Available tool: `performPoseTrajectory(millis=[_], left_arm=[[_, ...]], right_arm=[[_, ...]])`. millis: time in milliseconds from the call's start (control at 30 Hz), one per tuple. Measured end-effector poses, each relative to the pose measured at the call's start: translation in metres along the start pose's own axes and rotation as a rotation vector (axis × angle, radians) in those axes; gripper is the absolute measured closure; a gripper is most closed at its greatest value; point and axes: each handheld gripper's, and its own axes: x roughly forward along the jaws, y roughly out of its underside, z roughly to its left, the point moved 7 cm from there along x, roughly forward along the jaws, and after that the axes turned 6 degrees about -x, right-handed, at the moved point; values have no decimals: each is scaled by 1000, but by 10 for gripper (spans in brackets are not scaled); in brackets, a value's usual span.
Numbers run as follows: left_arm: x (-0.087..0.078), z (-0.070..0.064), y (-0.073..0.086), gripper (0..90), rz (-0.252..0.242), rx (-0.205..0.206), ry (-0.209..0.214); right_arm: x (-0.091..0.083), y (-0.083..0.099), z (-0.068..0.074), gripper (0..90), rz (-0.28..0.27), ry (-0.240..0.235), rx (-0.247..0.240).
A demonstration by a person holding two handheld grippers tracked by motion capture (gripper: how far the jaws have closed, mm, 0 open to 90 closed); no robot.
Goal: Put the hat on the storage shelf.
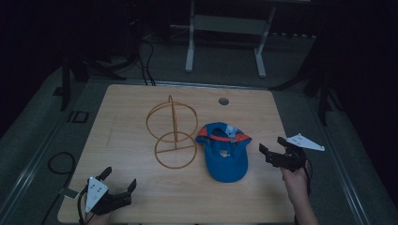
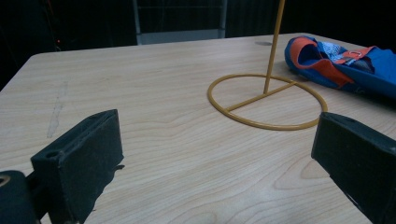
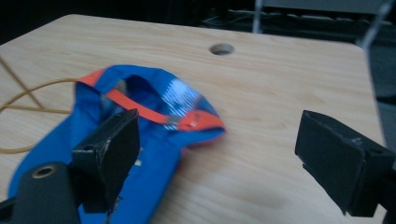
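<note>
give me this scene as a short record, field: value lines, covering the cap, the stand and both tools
surface: wooden table
cap: blue baseball cap with orange trim, lying flat right of the stand, brim toward the person
stand: yellow wire hat stand, upright, ring base on the table, nothing on it
left tool: open, near the table's front left corner, apart from the stand
right tool: open, just right of the cap, not touching it as far as I can tell
cap and stand: close together; contact unclear
</note>
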Motion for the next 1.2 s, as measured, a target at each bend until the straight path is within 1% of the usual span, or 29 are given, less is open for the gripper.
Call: performPoseTrajectory(millis=[100, 167, 200, 333, 400, 467, 500, 533, 633, 700, 767, 867, 933, 967, 1000, 1033, 1100, 1133, 1167, 1200], left_arm=[[0, 0, 1, 22, 8, -2, 2], [0, 0, 1, 22, 17, -7, 2], [0, 0, 1, 22, 18, -10, 3], [0, 0, 1, 22, 20, -16, 6], [0, 0, 0, 22, 16, -15, 7], [-1, 0, 0, 22, 16, -17, 8], [0, 0, 0, 22, 17, -18, 8], [0, 0, 1, 22, 18, -19, 9], [0, 0, 0, 22, 16, -22, 14], [-1, 0, 0, 22, 15, -27, 19], [-1, 0, 1, 22, 19, -24, 16], [0, 0, 1, 22, 19, -21, 16], [0, -1, 1, 22, 19, -20, 19], [0, -1, 1, 22, 19, -20, 19], [0, -1, 1, 22, 17, -18, 23], [0, -1, 1, 22, 18, -17, 22], [0, -1, 1, 22, 16, -19, 23], [0, -1, 1, 22, 16, -19, 23], [0, -1, 1, 22, 17, -18, 23], [0, -1, 1, 22, 18, -18, 22]], right_arm=[[5, -9, 5, 136, -4, -29, -14], [10, -13, 7, 135, 8, -42, -22], [12, -16, 8, 134, 6, -51, -24], [22, -22, 13, 130, 10, -70, -26], [27, -25, 17, 128, 19, -83, -37], [33, -29, 19, 130, 28, -65, -58], [35, -31, 21, 129, 26, -76, -73], [38, -33, 24, 129, 20, -100, -87], [48, -35, 29, 136, 33, -118, -94], [56, -36, 33, 139, 44, -132, -109], [65, -36, 37, 156, 58, -160, -116], [77, -37, 40, 211, 65, -168, -129], [85, -39, 42, 217, 67, -177, -130], [85, -39, 42, 217, 67, -177, -130], [96, -39, 43, 234, 82, -175, -152], [99, -40, 43, 241, 81, -179, -159], [105, -39, 42, 244, 96, -172, -167], [105, -39, 42, 244, 96, -172, -167], [112, -38, 39, 257, 109, -164, -174], [115, -38, 38, 276, 118, -160, -177]])
